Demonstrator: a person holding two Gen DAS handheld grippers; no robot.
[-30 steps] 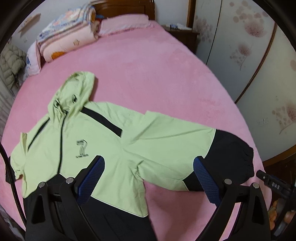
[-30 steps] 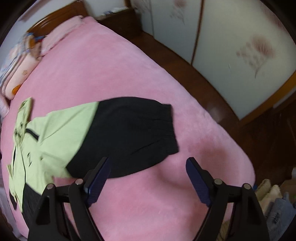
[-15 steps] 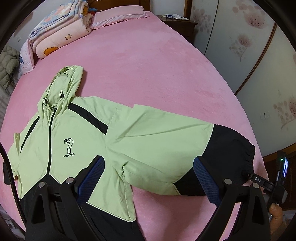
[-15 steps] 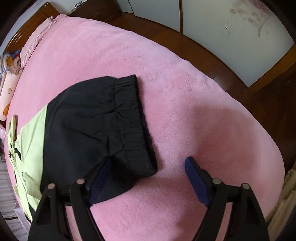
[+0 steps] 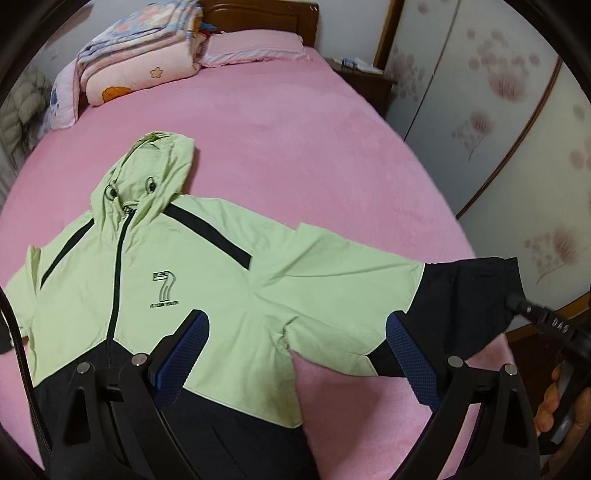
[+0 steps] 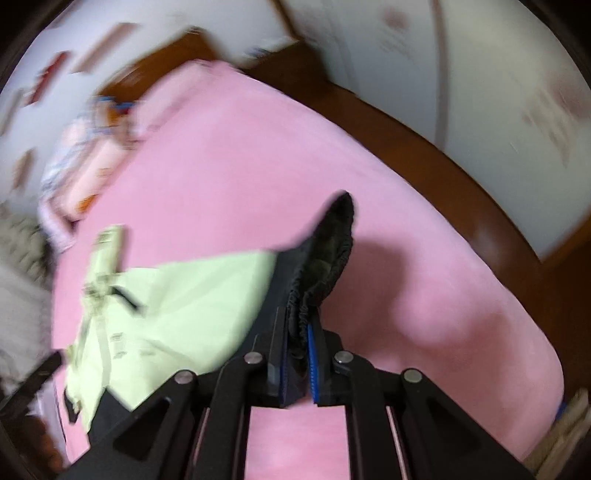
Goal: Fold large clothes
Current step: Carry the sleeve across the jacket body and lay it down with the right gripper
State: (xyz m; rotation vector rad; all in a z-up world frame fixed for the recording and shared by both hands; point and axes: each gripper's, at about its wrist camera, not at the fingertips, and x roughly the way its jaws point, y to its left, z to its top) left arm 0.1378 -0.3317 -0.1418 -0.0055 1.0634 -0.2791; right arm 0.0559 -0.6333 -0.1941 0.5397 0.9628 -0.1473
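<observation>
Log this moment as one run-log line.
step: sleeve fold start | right gripper: shut on cuff, lifted | left gripper: open, above jacket | jacket: flat on bed

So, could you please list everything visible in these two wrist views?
hooded jacket: one, light green and black, spread zip-up on the bed
black sleeve cuff: one, lifted off the bed, pinched
bed cover: one, pink, under the jacket
folded quilt: one, pink patterned, by the headboard
pillow: one, pink, beside the quilt
headboard: one, brown wood
nightstand: one, brown, beside the bed
floral panels: white, along the side
left gripper: open, above the jacket
right gripper: shut on the cuff
</observation>
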